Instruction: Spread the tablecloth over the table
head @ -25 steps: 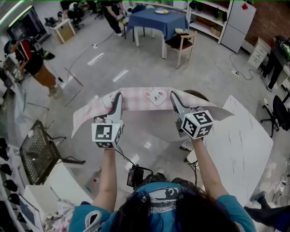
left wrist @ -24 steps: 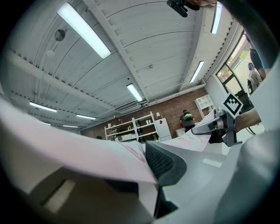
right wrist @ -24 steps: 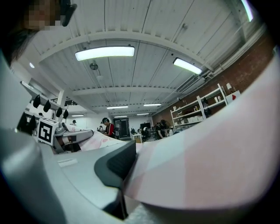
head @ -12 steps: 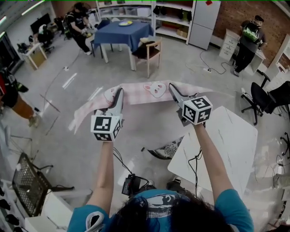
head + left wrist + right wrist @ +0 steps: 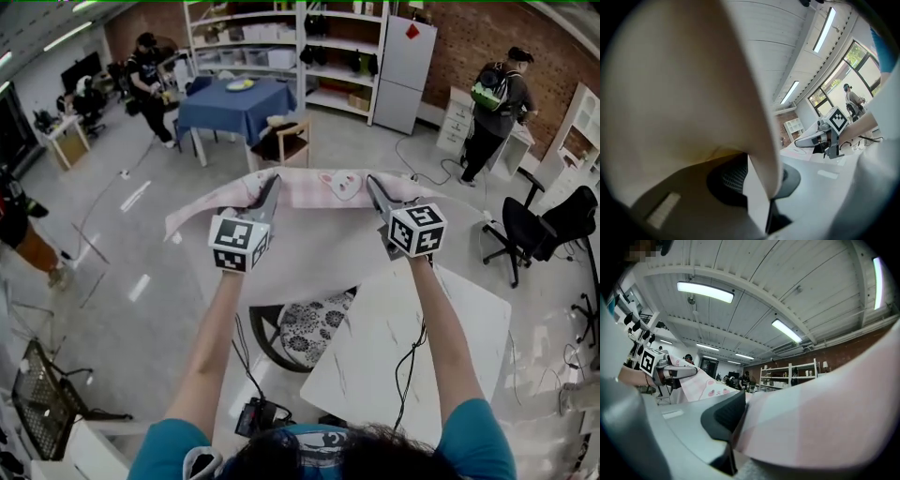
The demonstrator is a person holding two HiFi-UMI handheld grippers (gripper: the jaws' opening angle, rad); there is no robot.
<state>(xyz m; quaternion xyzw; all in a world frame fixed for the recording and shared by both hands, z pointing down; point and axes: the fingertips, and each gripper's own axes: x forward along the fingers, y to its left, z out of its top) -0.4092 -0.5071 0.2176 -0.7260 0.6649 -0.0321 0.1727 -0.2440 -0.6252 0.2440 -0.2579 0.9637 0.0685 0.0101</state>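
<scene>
Tablecloth stretched between left gripper and right gripper, both pinching its edge, table below the right one.

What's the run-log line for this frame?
left gripper: shut on pink checked tablecloth | right gripper: shut on tablecloth | tablecloth: stretched aloft, not yet on white table

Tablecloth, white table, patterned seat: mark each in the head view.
tablecloth (image 5: 305, 190): head view, on the middle of the pink stretch held up in the air.
white table (image 5: 394, 347): head view, on its bare top.
patterned seat (image 5: 309, 323): head view, on the middle of the floral cushion.
</scene>
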